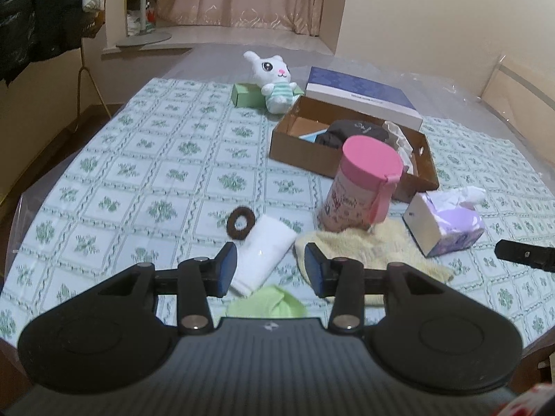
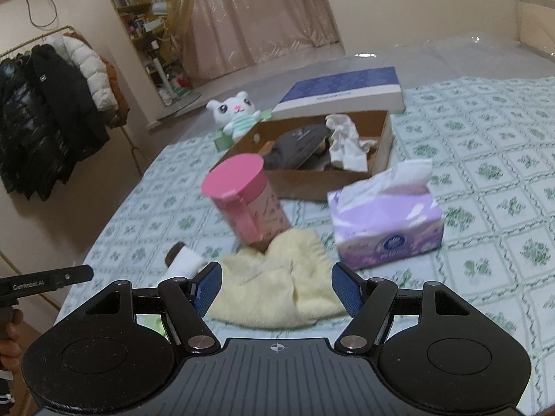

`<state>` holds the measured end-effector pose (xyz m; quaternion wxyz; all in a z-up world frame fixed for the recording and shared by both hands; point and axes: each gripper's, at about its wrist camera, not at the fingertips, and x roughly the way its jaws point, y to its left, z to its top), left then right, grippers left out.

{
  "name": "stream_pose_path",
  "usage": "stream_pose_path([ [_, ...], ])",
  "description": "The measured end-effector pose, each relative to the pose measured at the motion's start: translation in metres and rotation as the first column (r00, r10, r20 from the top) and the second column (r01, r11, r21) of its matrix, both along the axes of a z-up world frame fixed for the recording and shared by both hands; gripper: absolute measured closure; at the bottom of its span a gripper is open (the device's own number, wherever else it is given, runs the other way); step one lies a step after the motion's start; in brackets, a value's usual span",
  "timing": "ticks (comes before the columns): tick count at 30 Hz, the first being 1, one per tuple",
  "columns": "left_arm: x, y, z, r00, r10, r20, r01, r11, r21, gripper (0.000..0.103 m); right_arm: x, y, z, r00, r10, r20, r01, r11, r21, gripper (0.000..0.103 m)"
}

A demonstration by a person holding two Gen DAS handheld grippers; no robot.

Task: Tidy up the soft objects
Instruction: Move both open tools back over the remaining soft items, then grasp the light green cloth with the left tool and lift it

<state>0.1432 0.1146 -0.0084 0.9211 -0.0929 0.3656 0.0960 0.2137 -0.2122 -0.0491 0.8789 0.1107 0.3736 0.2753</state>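
Bench point(image 1: 145, 145) under a green-patterned cloth. Cardboard box point(image 1: 298, 154) lies far ahead of both claws, dark and white cloth already inside. Cream towel point(image 2: 277, 284) sits crumpled just ahead of the right claw point(image 2: 277, 289), whose jaws are spread and empty. White folded cloth point(image 1: 262, 254) lies just ahead of the left claw point(image 1: 270, 270), also spread and empty; green cloth point(image 1: 267, 303) below it, brown hair tie point(image 1: 240, 221) beyond. Likely step: pick a cloth. Advice: pinch the towel at a thick fold, lift clear of the pink canister point(image 2: 249, 197) touching its far edge.
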Motion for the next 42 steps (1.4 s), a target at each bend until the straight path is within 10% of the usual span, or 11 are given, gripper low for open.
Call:
stream_pose_path([
  [42,-0.032,-0.022,-0.081,0.997,-0.013,-0.080,0.017,0.998,0.053,0.045,-0.013,0.009,-0.064,0.995,0.004,-0.098,-0.014,0.996,-0.094,0.033],
])
